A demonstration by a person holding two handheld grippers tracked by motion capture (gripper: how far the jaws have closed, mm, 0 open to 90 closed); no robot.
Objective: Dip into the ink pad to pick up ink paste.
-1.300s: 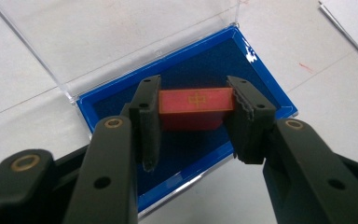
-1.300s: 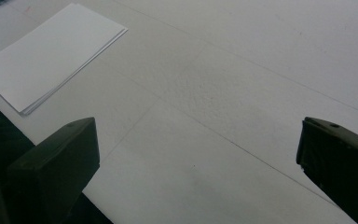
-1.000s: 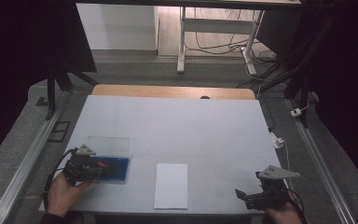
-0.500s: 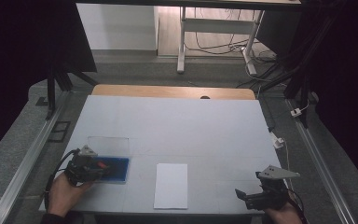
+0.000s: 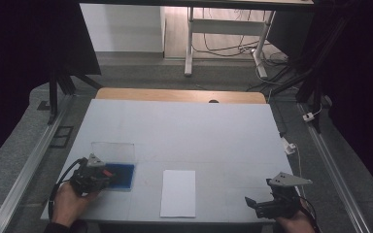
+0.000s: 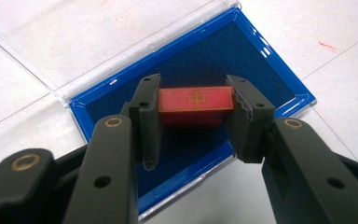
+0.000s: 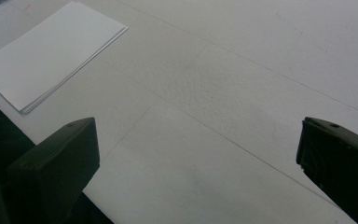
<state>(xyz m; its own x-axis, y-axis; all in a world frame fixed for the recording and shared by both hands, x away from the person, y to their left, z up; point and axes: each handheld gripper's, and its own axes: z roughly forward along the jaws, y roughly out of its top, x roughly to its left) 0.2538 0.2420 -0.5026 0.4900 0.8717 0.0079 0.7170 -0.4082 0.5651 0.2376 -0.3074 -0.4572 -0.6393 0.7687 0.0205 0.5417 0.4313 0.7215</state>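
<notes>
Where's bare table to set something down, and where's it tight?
Free: the whole far half of the table beyond the ink pad case; also the strip between the paper stack and the right gripper. Tight: the near-left corner, where the left gripper holds a red stamp over the open case.

Two black jaws of the right gripper [image 7: 198, 163] are seen rising from the bottom corners, set wide apart with nothing held between them, above a white table surface [image 7: 242, 84] crossed by faint straight lines. A thin stack of white paper sheets [image 7: 51, 53] is laid flat on the table at the upper left, well apart from the jaws, its edges slightly fanned. Beyond the table's edge at the lower left, only darkness can be made out.
</notes>
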